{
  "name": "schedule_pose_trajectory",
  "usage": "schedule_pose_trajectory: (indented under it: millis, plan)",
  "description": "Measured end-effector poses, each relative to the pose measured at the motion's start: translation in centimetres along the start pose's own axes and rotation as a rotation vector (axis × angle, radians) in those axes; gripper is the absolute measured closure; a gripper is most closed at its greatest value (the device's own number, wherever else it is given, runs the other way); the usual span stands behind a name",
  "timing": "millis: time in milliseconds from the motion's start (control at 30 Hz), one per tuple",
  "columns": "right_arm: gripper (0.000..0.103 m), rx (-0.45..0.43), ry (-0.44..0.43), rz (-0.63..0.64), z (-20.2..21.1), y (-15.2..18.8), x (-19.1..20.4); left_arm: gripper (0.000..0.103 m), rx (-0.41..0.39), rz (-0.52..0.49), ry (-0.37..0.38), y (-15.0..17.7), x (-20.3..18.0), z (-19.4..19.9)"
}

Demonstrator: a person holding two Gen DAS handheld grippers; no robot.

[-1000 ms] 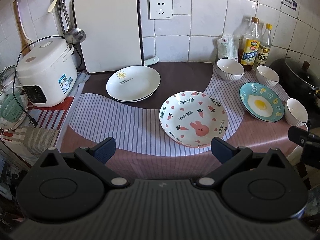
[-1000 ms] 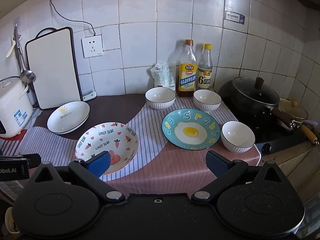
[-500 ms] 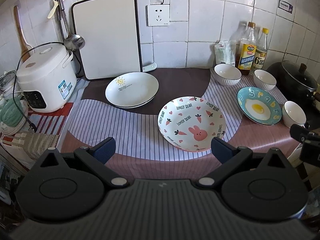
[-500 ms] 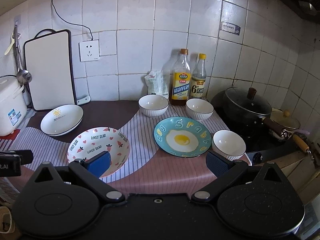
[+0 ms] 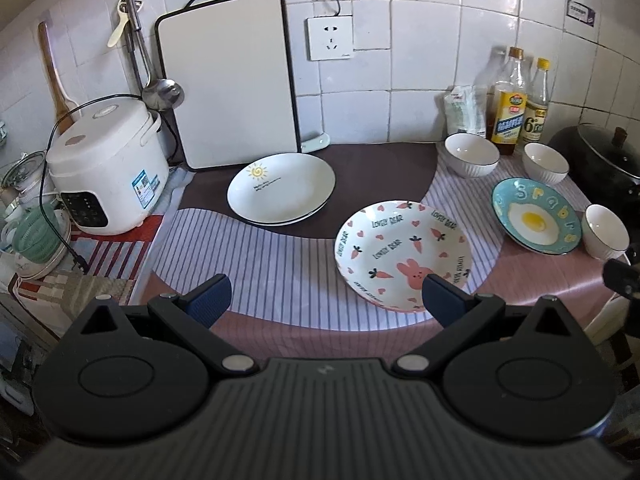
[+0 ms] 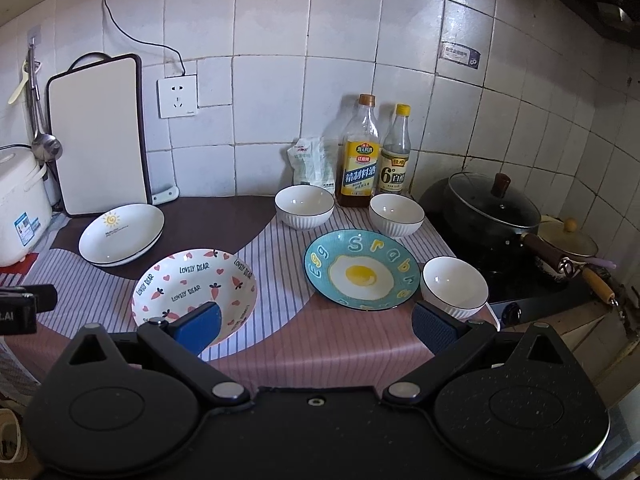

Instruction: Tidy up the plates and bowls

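Observation:
On the counter stand white sun-print plates [image 5: 281,189] [image 6: 121,233] stacked at the back left, a pink rabbit plate [image 5: 402,253] [image 6: 194,288] in the middle, and a blue egg plate [image 5: 536,216] [image 6: 361,269] to the right. Three white bowls sit around it: one at the back [image 5: 472,155] [image 6: 305,206], one by the bottles [image 5: 545,162] [image 6: 396,215], one at the front right [image 5: 605,231] [image 6: 454,287]. My left gripper [image 5: 326,300] is open and empty, near the front edge before the rabbit plate. My right gripper [image 6: 318,326] is open and empty, before the egg plate.
A rice cooker [image 5: 106,166] stands at the left, a cutting board [image 5: 228,80] leans on the tiled wall. Two bottles [image 6: 360,152] and a bag [image 6: 310,162] stand at the back. A lidded black pot [image 6: 492,208] sits on the stove at the right.
Both grippers have drawn back and up from the counter, so the dishes look smaller and farther. Nothing on the counter has moved.

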State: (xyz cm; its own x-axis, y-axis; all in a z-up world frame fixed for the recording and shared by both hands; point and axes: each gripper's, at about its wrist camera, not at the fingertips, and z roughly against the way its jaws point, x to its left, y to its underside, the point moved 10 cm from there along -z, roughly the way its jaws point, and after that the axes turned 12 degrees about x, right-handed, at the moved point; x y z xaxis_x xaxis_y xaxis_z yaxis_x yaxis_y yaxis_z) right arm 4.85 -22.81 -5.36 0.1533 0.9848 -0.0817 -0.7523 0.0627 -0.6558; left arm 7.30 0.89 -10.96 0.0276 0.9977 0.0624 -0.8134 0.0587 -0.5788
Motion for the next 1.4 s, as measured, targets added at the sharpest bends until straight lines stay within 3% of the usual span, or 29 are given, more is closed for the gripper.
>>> schedule_pose_trajectory:
  millis: [433,633,833,967,1100,1233,1400]
  plan:
    - [0.0,0.044,-0.026,-0.007,-1.1,0.3,0.5,0.0,0.026,0.023,-0.025,-0.4,1.2,-1.4]
    - [0.0,-0.027,-0.072,0.035,-1.3,0.0,1.9,0.0,0.025,0.019,-0.018,-1.4,1.4,-2.8]
    - [0.0,-0.131,-0.189,0.12,-3.2,-0.2,4.5,0.003,0.031,0.015,0.057,-2.7,1.8,-5.5]
    - [0.0,-0.039,-0.292,0.142,-6.7,-0.4,6.3,0.003,0.095,0.033,0.146,-3.2,1.9,-8.4]
    - [0.003,0.0,-0.392,0.118,-9.9,-0.8,7.9,0.004,0.124,0.001,0.195,-3.5,1.7,-11.6]
    - [0.01,0.009,-0.41,0.106,-12.7,-0.6,9.0,0.02,0.211,-0.005,0.23,-3.4,1.4,-15.9]
    - [0.014,0.024,-0.394,0.048,-16.3,-0.6,8.6,0.024,0.264,0.0,0.263,-3.5,0.7,-20.5]
